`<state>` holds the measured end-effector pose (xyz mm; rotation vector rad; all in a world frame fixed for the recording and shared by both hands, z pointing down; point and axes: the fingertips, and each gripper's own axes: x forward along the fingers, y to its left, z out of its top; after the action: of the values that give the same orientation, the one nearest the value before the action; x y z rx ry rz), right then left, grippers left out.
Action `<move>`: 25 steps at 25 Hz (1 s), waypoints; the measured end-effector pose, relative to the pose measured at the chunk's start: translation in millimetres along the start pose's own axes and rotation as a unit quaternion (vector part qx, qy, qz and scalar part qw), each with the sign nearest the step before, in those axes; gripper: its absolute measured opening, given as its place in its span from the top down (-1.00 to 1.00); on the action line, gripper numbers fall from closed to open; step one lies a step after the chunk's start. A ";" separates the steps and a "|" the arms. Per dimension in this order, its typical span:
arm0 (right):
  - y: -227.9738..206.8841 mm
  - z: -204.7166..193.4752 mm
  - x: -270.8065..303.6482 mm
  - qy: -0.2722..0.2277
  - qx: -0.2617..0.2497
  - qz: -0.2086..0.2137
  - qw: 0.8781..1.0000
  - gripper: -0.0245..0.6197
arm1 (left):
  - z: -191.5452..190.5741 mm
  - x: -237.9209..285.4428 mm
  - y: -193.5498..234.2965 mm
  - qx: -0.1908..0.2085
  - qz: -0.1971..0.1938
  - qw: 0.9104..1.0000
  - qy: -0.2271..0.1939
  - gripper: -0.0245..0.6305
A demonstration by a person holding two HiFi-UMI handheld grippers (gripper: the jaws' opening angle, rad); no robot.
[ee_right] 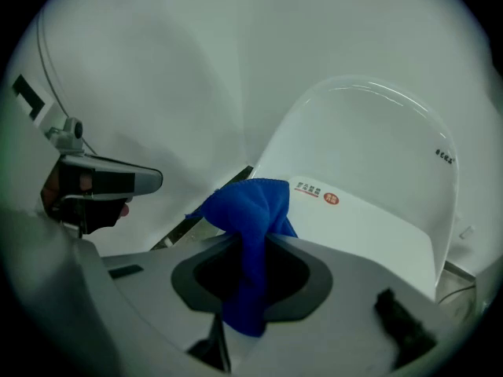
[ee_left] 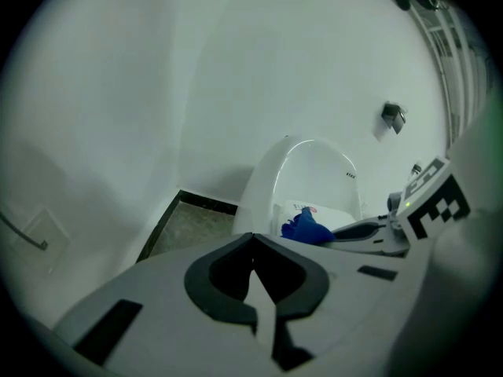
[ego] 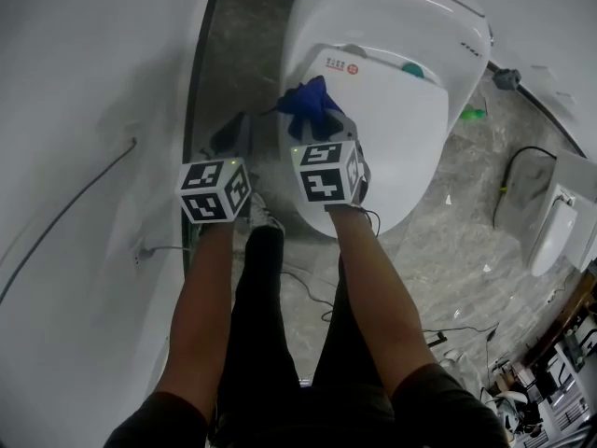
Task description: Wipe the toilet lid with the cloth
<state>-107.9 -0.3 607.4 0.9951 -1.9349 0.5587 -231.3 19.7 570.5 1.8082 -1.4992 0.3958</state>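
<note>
The white toilet lid, with a small red label near its hinge, lies closed at the top middle of the head view. My right gripper hangs over the lid's left edge and is shut on a blue cloth, which bunches above the jaws. In the right gripper view the cloth runs down between the closed jaws of that gripper, with the lid just beyond. My left gripper is left of the toilet over the floor. Its jaws are shut with nothing in them.
A white wall with a thin cable rises close on the left. Grey stone floor shows in the gap beside the toilet. Loose cables lie near the person's feet. Another white fixture stands at the right.
</note>
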 end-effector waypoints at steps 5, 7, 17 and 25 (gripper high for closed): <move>-3.0 -1.5 -1.0 0.006 -0.009 -0.005 1.000 0.69 | -8.2 2.2 -7.1 -0.005 0.004 1.000 0.009 0.89; -11.1 -2.6 -2.9 0.006 -0.004 -0.013 1.000 0.69 | -8.0 4.8 -16.8 0.003 0.000 1.000 0.010 0.89; -96.3 -31.7 -29.5 -0.028 0.105 -0.056 0.992 0.69 | -5.2 25.9 -93.1 0.054 -0.074 0.996 0.015 0.89; -166.2 -75.0 -55.6 -0.023 0.148 -0.096 0.984 0.69 | -4.8 47.2 -145.9 0.075 -0.102 0.992 0.026 0.89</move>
<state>81.5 -21.0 599.9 1.3755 -1.8029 0.7303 -80.6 -4.3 554.6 2.0308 -1.2617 0.4598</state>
